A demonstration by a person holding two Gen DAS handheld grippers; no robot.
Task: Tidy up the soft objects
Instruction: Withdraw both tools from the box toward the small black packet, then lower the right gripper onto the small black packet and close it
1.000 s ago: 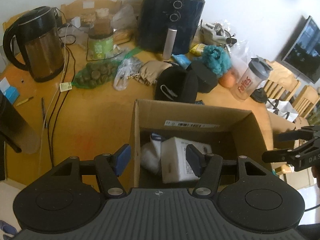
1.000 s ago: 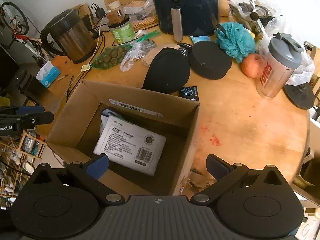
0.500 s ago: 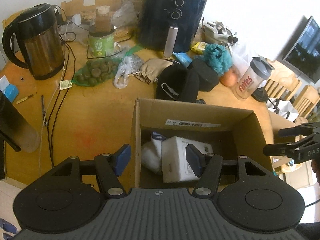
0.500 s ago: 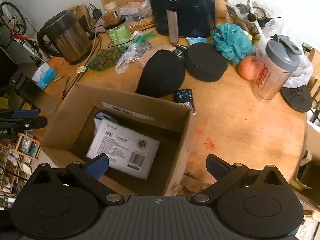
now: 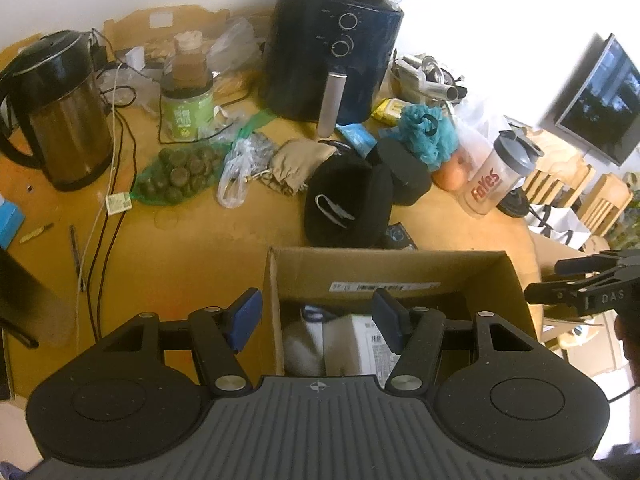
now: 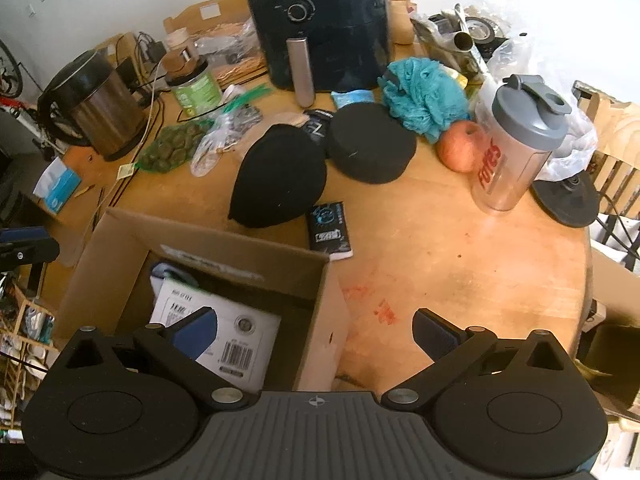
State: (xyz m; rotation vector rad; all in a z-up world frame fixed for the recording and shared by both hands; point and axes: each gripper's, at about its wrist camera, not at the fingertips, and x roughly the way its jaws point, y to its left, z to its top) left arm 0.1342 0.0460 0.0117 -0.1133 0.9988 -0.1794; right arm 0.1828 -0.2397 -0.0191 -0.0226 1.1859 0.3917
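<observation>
My left gripper (image 5: 318,322) hangs over the near left wall of the cardboard box (image 5: 384,270), jaws released and empty. My right gripper (image 6: 316,330) hangs over the box's near right corner, jaws spread wide with nothing between them, one finger above the box and the other above bare table (image 6: 460,248). The box stands at the table's near edge; inside lie a white packet (image 6: 228,328) and a white soft bundle (image 5: 304,340). Just beyond the box's far wall rests a black cap (image 6: 280,176), touching a round black pad (image 6: 370,148). Behind the pad, toward the table's far edge, sits a teal bath pouf (image 6: 424,98), beside an apple (image 6: 458,146) and a shaker bottle (image 6: 516,144).
</observation>
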